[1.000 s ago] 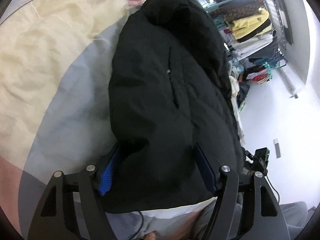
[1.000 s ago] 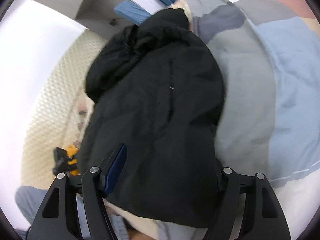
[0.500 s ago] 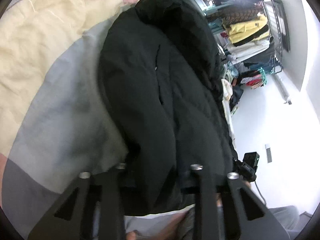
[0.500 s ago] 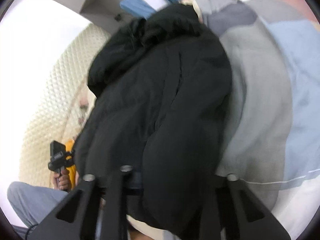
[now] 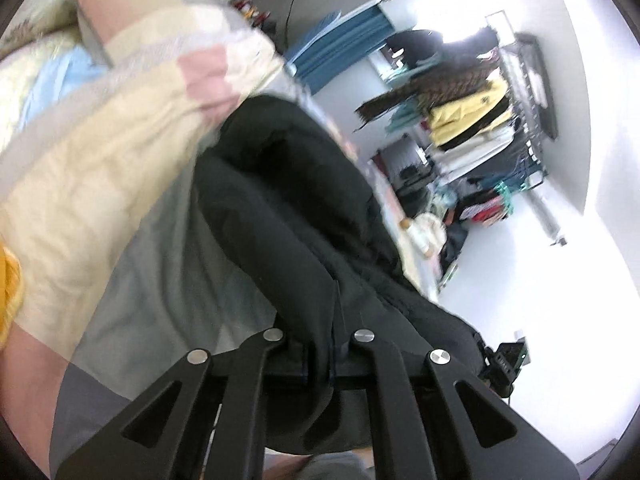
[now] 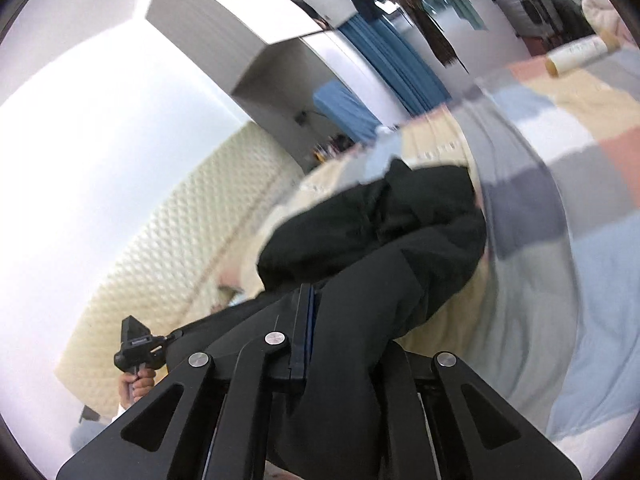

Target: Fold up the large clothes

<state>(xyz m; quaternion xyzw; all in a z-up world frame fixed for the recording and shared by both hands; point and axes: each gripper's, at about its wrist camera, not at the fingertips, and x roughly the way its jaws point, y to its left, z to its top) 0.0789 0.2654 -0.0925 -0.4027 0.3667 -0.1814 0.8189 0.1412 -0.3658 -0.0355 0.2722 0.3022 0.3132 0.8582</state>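
Across the bed [image 5: 132, 264], the black jacket [image 5: 288, 216] lies in a long bundle, its near hem lifted off the patchwork quilt [image 6: 568, 152]. The left gripper [image 5: 318, 346] has its jaws pinched on the hem, and the right gripper [image 6: 340, 344] likewise clamps a thick fold of the same garment. The sides look already brought in; the lengthwise fold toward the hood end seems just begun, with flattening left. Bare quilt beyond the jacket gives room. A padded headboard [image 6: 180, 248] and the bed's side edge bound the space; a cardboard roll [image 6: 580, 56] lies well apart.
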